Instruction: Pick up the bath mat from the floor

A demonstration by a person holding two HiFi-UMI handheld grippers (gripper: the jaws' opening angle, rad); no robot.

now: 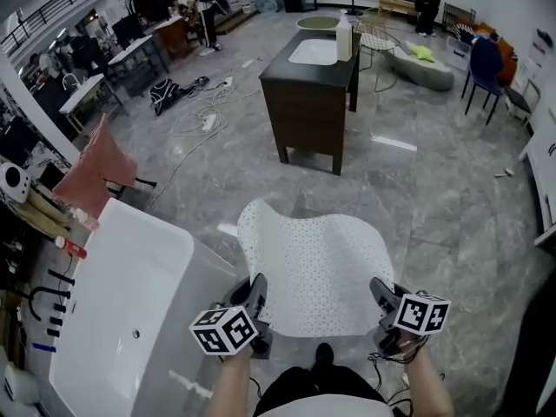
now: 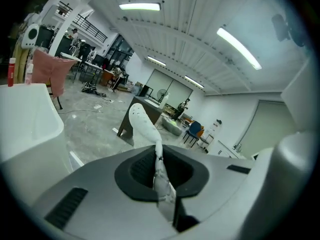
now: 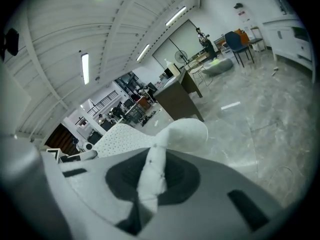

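Note:
A white perforated bath mat (image 1: 313,263) hangs in the air in front of me, held flat between both grippers above the grey marble floor. My left gripper (image 1: 258,298) is shut on the mat's near left corner, and the pinched edge (image 2: 159,176) runs up between its jaws. My right gripper (image 1: 382,301) is shut on the near right corner, where a fold of mat (image 3: 152,176) bulges out past the jaws. The far edge of the mat curls upward.
A white bathtub (image 1: 122,294) stands close at my left. A dark vanity cabinet (image 1: 308,102) with a sink stands ahead. A pink towel (image 1: 95,172) hangs on a rack left of the tub. Cables lie on the floor far left; chairs and a person stand at the back.

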